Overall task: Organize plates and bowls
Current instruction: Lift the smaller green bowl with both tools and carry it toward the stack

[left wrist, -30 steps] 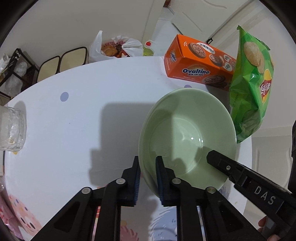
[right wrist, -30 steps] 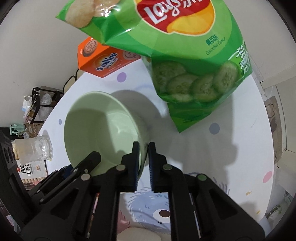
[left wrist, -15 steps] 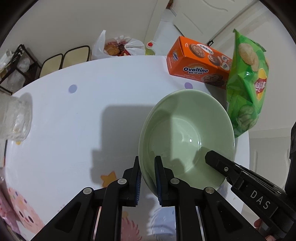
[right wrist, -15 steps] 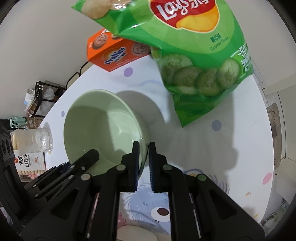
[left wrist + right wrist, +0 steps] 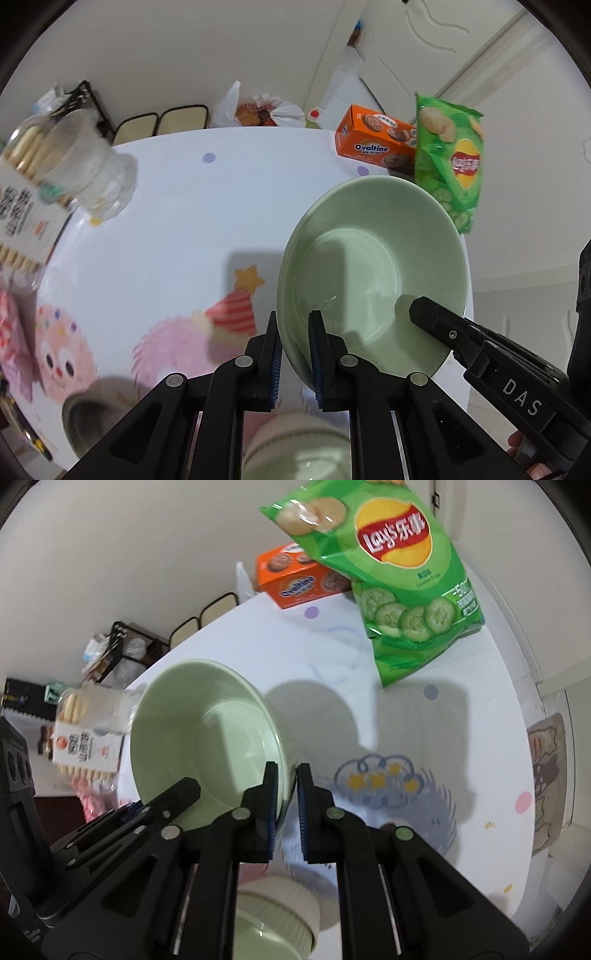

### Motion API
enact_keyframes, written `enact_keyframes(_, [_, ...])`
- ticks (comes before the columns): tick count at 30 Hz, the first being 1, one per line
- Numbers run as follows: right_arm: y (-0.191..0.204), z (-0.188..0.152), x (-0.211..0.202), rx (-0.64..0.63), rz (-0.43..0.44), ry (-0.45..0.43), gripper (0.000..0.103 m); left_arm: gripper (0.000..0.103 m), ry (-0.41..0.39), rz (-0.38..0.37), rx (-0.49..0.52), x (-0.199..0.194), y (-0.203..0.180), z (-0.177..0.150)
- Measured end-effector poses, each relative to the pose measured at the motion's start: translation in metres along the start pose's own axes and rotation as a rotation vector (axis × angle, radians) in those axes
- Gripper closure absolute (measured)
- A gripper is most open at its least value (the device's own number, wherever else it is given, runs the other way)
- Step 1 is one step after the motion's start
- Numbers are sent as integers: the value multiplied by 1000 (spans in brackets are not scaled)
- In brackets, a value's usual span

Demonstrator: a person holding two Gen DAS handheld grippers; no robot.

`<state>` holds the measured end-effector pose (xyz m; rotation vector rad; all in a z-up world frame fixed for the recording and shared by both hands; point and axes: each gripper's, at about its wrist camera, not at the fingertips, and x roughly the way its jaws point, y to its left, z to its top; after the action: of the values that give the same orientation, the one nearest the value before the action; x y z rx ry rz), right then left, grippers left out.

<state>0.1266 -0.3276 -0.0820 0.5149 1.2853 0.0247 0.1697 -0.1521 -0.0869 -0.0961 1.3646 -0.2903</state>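
Green bowl [image 5: 369,258] looks hard, smooth and breakable; left gripper [image 5: 295,354] and right gripper [image 5: 286,805] each pinch its thin rim, on opposite sides.

A: Where did each wrist camera look?
B: Steeply down along its own fingers [image 5: 317,354], close over the desk [image 5: 177,221].
A: What did they share?
B: The green bowl [image 5: 207,731], with the chip bag [image 5: 448,158] near one o'clock.
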Motion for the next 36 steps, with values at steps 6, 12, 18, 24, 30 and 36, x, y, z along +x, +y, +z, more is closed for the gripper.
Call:
enact_keyframes(6, [12,-35,-27,-72,28,-5,90,90,-40,5,-26,-36,5,-42])
enact_keyframes(12, [19,-70,-45,-123,51,9,89,90,-53,-2,-62,-57,9,-79])
enact_keyframes(18, [26,-99,-52,-182,42,24,88,90,-58,17,-73,-67,9,-117])
enact_keyframes(24, [24,-123,-46,-218,20,70,88,90,-32,32,-85,-56,13,-141])
enact_keyframes(30, [21,-139,-31,-226,-3,118,88,90,2,43,-100,-41,16,-157])
enact_keyframes(36, [24,-147,-23,-247,-33,144,88,90,23,53,-105,-33,18,-163])
